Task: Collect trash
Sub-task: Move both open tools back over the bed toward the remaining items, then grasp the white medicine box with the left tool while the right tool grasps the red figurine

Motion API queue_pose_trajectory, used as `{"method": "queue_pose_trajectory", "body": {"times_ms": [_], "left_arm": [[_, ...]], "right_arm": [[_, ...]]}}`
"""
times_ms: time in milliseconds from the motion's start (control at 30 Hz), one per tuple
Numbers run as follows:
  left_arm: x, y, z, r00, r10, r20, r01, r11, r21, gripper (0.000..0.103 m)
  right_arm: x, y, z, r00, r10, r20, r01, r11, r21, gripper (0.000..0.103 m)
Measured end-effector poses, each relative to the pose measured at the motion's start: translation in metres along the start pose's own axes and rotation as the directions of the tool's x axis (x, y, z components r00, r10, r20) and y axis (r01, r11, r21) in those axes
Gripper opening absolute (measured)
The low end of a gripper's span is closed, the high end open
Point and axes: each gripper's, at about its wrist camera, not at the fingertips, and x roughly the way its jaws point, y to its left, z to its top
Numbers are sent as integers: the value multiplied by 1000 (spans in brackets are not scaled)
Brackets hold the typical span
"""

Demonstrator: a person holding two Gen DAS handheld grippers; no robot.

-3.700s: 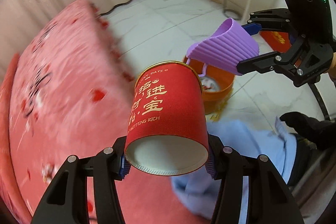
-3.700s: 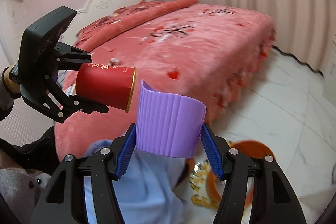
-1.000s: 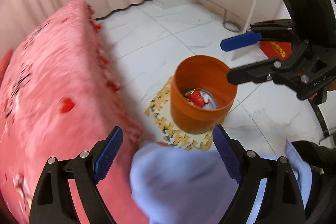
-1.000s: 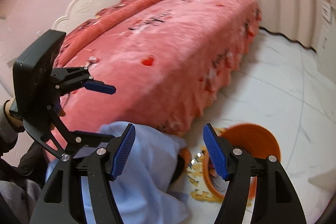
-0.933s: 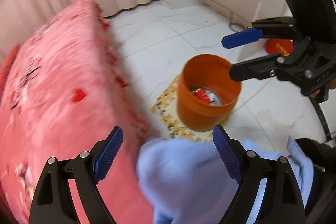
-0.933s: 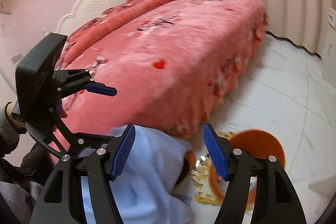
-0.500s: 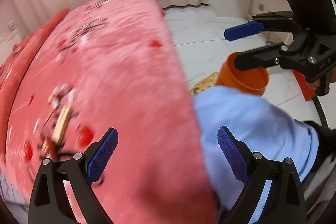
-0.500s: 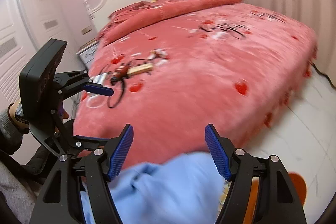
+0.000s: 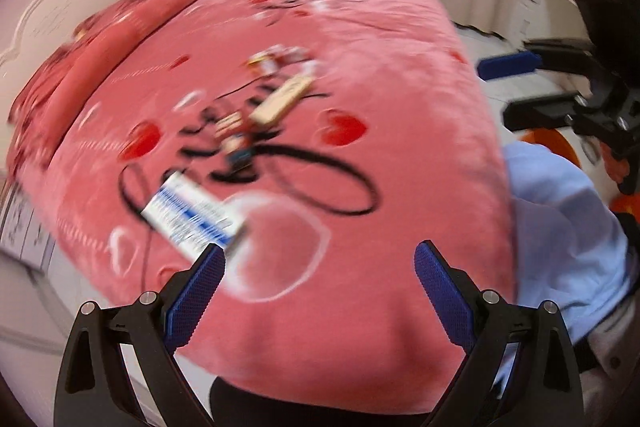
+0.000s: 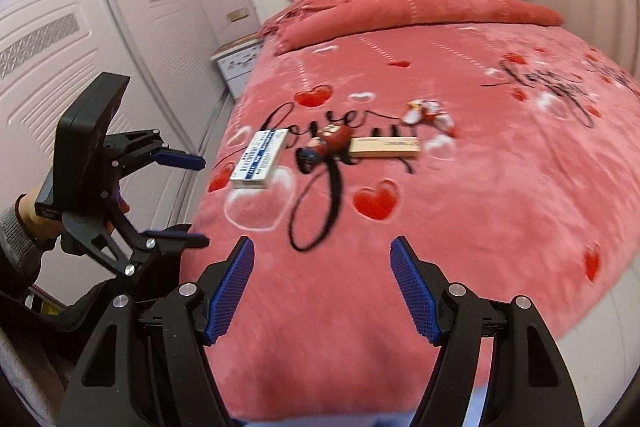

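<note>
- Both views have swung away from the orange bin, which filled the lower centre a second ago; it now shows only as a sliver (image 9: 548, 139) at the right edge of the left wrist view. The pink bedspread (image 10: 500, 211) fills both frames.
- The left gripper (image 9: 320, 279) has just been opening and stands wide, nothing between its blue pads. The right gripper (image 10: 322, 283) is partly open, also empty.
- The red cup and purple sleeve I carried earlier are gone from the jaws; I judge that load dropped in the bin.
- Remaining trash lies mid-bed: a blue-and-white box (image 10: 260, 159), a tan box (image 10: 386, 148), a small red item (image 10: 334, 141) and a wrapper (image 10: 426, 113).
- I judge the next step is a fresh pickup, the blue-and-white box lying nearest the left gripper.
</note>
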Motion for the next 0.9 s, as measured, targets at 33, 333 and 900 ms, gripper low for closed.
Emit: {"method": "queue_pose_trajectory", "body": {"times_ms": [33,333,900], "left_arm": [[3,9,-1,1000,15,-4,-15,999,-30,94],[48,76,6,984,169,-56,-178,937,-300,94],[89,95,-3,995,68,-73,-88,945,-315,69]], "right_arm": [[8,0,4,1000,8,-6,-8,1000,-8,71],[65,-3,34,996,64,-56,-67,997,-43,71],[131,-4,58,991,114,-68,-115,993,-17,71]]}}
